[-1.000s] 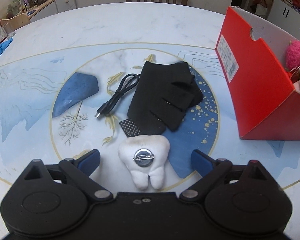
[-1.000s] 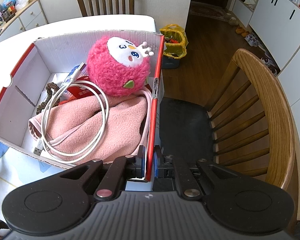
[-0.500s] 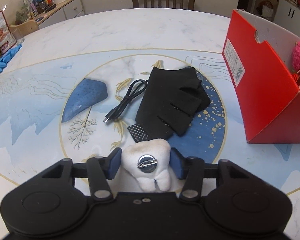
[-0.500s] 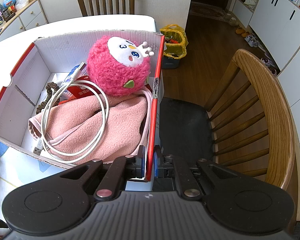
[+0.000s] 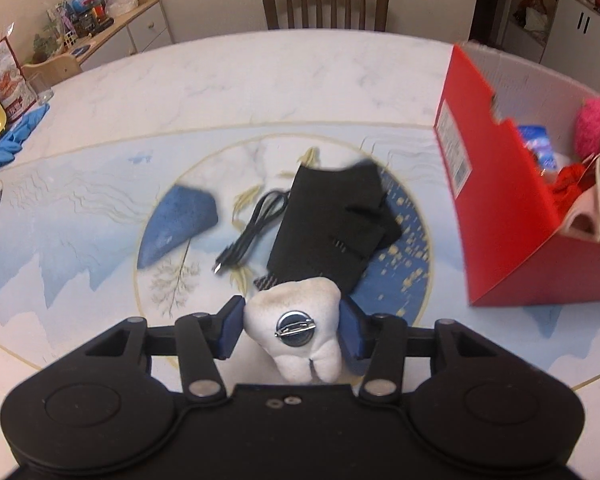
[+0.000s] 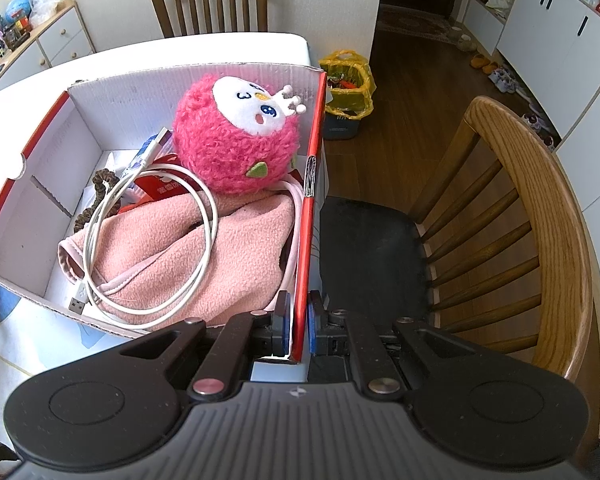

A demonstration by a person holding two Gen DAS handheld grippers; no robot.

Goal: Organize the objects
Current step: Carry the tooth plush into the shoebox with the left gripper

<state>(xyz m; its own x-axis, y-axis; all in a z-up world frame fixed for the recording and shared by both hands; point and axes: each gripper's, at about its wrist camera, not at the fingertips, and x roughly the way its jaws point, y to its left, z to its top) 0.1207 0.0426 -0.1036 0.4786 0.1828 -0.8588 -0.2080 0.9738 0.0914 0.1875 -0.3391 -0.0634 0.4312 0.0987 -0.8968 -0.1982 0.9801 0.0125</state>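
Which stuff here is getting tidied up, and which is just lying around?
Being tidied:
white tooth-shaped plush, held by left gripper
black cable
black fabric glove
red cardboard box, wall clamped by right gripper

Lying around:
blue gloves
yellow bag

Two black grippers — round-hubbed linkage arms, silver pivot screws, blue-padded fingers
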